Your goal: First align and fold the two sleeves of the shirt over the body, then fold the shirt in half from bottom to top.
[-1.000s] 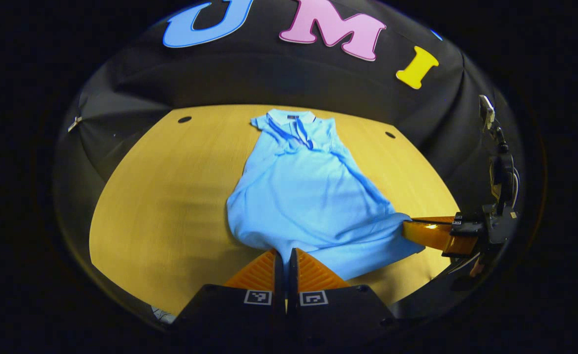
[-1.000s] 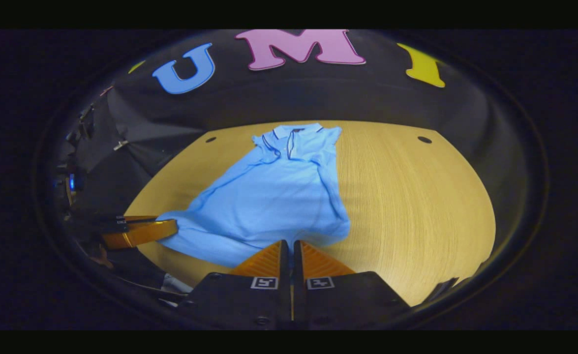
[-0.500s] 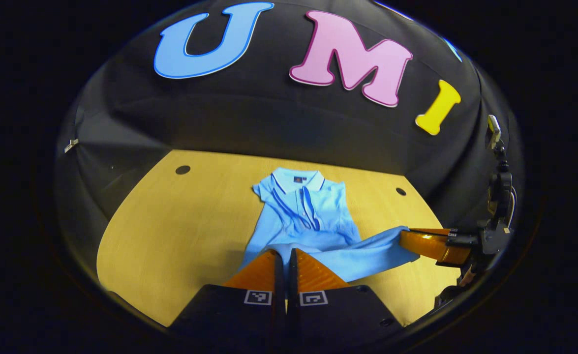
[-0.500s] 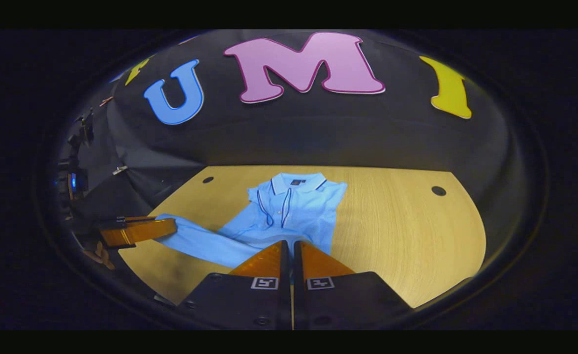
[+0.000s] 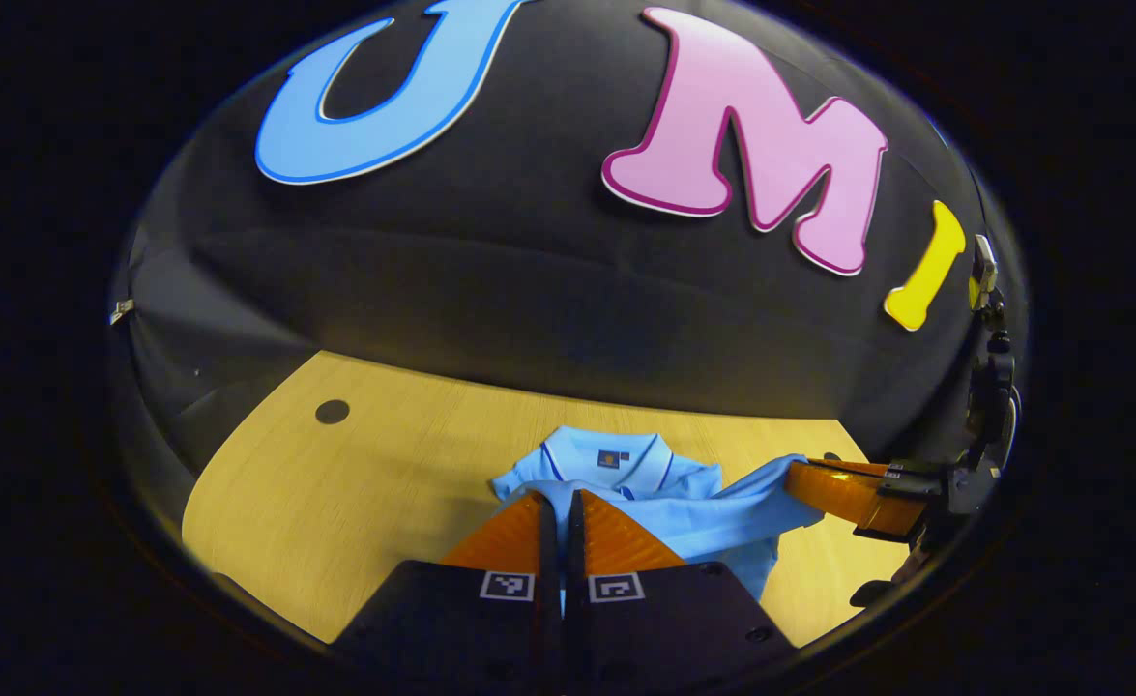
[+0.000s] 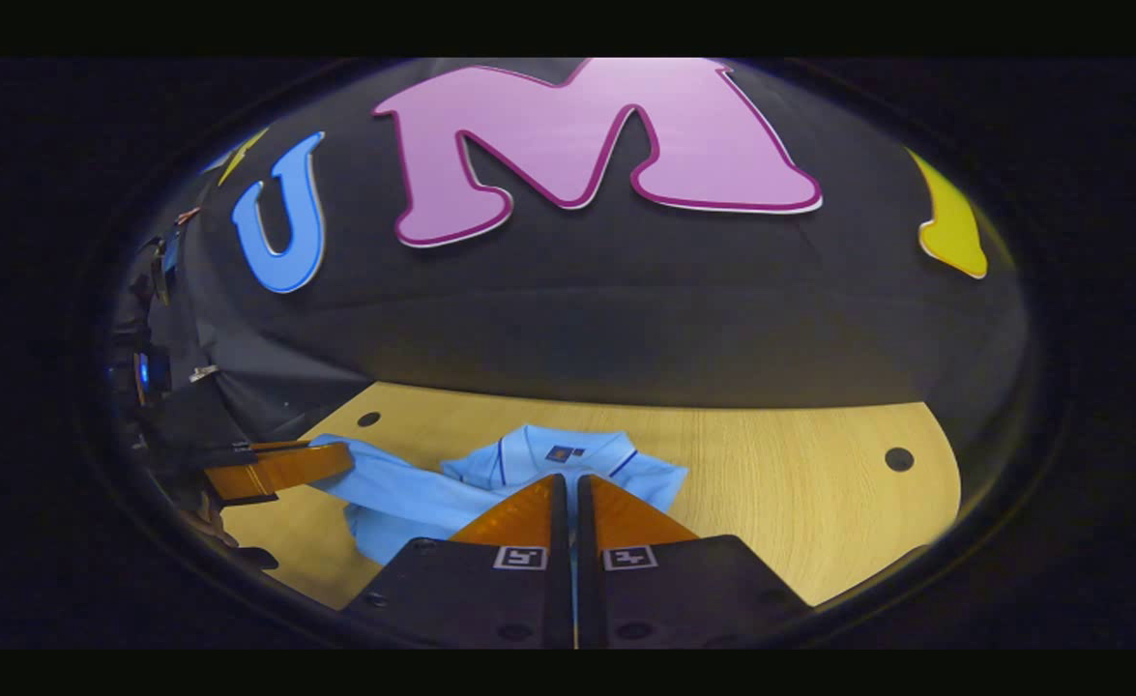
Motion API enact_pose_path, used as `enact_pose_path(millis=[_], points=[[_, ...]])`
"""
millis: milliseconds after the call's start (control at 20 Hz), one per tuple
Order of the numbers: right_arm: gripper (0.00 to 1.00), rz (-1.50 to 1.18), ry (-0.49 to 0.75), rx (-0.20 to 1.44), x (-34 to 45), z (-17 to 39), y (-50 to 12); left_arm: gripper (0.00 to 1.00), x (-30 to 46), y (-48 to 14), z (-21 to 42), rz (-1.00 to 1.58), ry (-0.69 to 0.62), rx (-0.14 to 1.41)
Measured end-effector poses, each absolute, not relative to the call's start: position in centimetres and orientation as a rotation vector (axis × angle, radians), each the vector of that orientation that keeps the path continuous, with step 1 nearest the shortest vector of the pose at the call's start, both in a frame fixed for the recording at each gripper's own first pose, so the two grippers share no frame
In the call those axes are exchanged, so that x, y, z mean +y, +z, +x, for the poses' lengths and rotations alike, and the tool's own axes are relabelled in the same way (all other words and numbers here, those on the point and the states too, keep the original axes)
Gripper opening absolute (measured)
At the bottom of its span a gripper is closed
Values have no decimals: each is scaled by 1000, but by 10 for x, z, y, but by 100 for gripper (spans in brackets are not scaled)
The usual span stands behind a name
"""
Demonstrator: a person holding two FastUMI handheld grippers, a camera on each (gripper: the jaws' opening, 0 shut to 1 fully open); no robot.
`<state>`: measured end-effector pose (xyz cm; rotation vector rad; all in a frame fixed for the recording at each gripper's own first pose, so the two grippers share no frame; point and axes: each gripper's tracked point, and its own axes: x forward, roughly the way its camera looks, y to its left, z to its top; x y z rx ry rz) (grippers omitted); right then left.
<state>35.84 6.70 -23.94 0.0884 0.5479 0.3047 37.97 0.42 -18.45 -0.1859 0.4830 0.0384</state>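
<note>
Since a second ago we have carried the shirt's [image 5: 713,517] hem up toward its collar [image 5: 606,462], and in the left gripper view our left gripper [image 5: 562,517] sits low over the bench [image 5: 355,503] with its fingers pinched together on the blue cloth, while the right gripper [image 5: 833,488] reaches in from the right edge, gripping the hem's other corner, its body half cut off. In the right gripper view our right gripper [image 6: 572,503] is likewise clamped narrow on the hem just before the collar, the left gripper [image 6: 282,467] holds the far corner at the left, and the fingers hide much of the folded shirt's body.
</note>
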Motion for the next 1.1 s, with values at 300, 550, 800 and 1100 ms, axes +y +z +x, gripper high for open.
enact_pose_path(millis=[300, 550, 800, 1100], points=[[10, 80, 241, 524, 55, 444, -275, 6, 9, -214, 483, -201, -23, 450], [6, 64, 163, 551, 40, 475, -336, 6, 15, -265, 534, -146, -68, 416], [23, -12, 135, 501, 32, 472, -331, 49, 22, -275, 539, -72, -16, 410], [94, -6, 63, 330, 13, 424, -254, 97, 12, -169, 469, -37, -27, 192]])
